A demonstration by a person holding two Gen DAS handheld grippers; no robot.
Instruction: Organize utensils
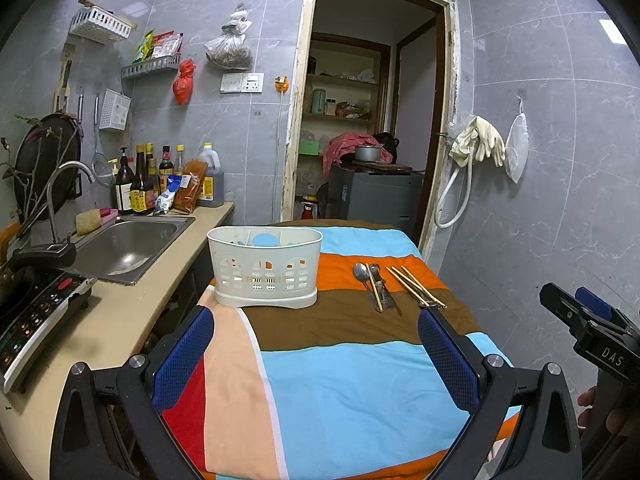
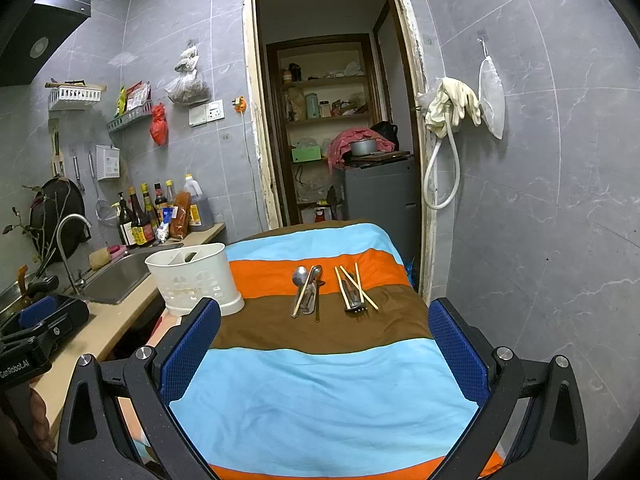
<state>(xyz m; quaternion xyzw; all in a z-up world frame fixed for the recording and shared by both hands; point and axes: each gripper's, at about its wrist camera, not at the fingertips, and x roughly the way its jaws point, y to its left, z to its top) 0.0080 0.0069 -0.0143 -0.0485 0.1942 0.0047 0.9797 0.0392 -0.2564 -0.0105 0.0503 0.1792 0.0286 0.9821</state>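
A white slotted utensil holder [image 1: 265, 265] [image 2: 196, 276] stands at the far left of a striped cloth-covered table [image 1: 340, 380] [image 2: 320, 392]. To its right lie two small heaps: a metal spoon [image 1: 361, 273] [image 2: 299, 277] with other metal utensils and a chopstick, then wooden chopsticks [image 1: 416, 286] [image 2: 356, 286] over a fork [image 2: 355, 307]. My left gripper [image 1: 316, 344] is open and empty, low over the table's near part. My right gripper [image 2: 324, 340] is open and empty, also short of the utensils. Each gripper shows at the edge of the other's view.
A counter with a steel sink [image 1: 128, 246] [image 2: 116, 280], a tap, sauce bottles [image 1: 140, 184] and an induction cooker [image 1: 36, 316] runs along the left. An open doorway [image 1: 372, 120] lies beyond the table. A tiled wall with hanging gloves [image 1: 480, 142] is on the right.
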